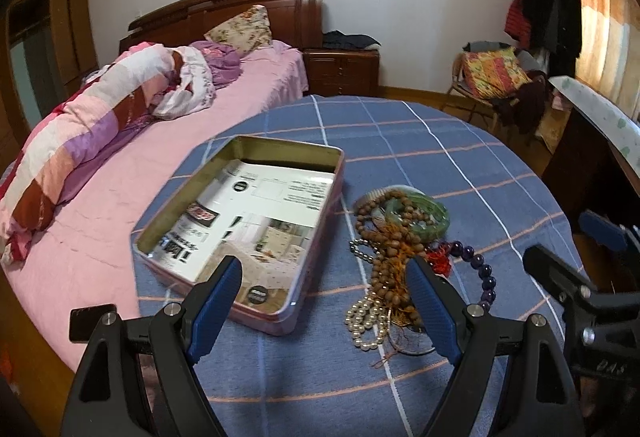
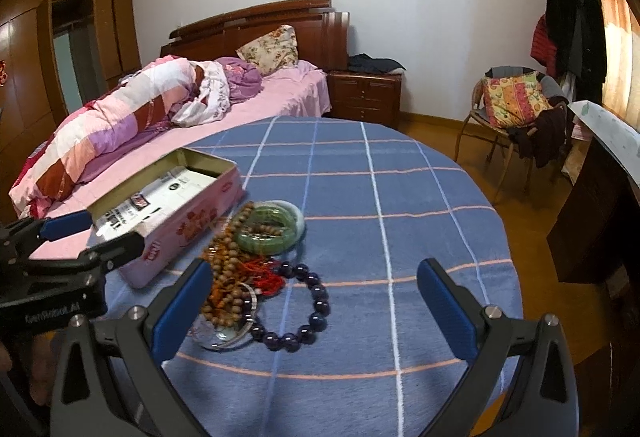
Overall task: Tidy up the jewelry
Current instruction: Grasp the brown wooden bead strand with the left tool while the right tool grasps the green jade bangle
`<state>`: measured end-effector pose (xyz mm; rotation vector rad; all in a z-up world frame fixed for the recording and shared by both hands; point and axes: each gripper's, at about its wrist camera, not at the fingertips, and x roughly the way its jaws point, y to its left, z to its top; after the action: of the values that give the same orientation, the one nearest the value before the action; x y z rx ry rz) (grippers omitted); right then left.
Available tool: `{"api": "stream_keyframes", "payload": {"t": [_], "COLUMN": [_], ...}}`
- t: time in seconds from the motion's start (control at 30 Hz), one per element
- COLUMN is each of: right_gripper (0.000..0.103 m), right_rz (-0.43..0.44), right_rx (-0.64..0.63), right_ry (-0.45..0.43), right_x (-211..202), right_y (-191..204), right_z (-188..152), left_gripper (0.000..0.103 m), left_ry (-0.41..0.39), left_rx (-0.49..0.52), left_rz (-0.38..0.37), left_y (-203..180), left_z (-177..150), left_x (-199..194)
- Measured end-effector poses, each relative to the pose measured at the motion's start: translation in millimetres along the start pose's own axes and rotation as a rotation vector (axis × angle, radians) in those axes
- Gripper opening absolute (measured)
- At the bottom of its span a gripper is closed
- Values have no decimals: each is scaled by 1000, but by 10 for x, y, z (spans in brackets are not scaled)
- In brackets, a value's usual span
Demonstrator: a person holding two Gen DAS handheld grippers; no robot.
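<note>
Jewelry pile (image 1: 394,257) lies just beside the open tin (image 1: 240,229); both grippers' jaws spread wide, empty

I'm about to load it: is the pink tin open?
Open: the pink tin has no lid; only printed paper lies inside.

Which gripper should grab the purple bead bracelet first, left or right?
Right, probably. The right gripper is open with the purple bead bracelet lying between its fingers. The left gripper is open too, but faces the tin and wooden beads.
</note>
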<state>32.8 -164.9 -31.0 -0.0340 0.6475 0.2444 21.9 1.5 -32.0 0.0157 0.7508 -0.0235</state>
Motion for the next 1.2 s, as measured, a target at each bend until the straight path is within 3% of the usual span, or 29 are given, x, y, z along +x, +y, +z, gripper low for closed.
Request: {"api": "stream_keyframes", "payload": {"t": [0.23,0.37,0.47,0.53,0.6,0.63,0.93,1.2], "right_gripper": [103,103,103,103,103,103,103,103], "right_rz": [-33,-42,-46,-50,-50,-50,-50,-24], "right_rx": [23,24,25,29,33,33,45,22], "right_ry": [31,49,51,51,57,61,89,96], "right_x": [133,184,186,192,213,225,338,341], "right_y": [-172,-208,-230,-246,-262,-269,-345,-257], "right_z": [-30,-57,-62,-67,-74,-80,-122,-142], "left_gripper": [83,66,63,51,28,26,22,21], "left_ry": [6,40,82,106,142,145,-51,-142], "left_rx": [59,94,106,106,107,113,108,64], "left_rz": [-67,-116,-131,-155,-179,-189,-204,-232], "left_y": [-215,-363,-425,-445,-457,-469,-362,-212], "left_z": [-44,-34,-42,-41,-48,-54,125,300], "left_x": [121,272,443,528,638,655,80,-287]}}
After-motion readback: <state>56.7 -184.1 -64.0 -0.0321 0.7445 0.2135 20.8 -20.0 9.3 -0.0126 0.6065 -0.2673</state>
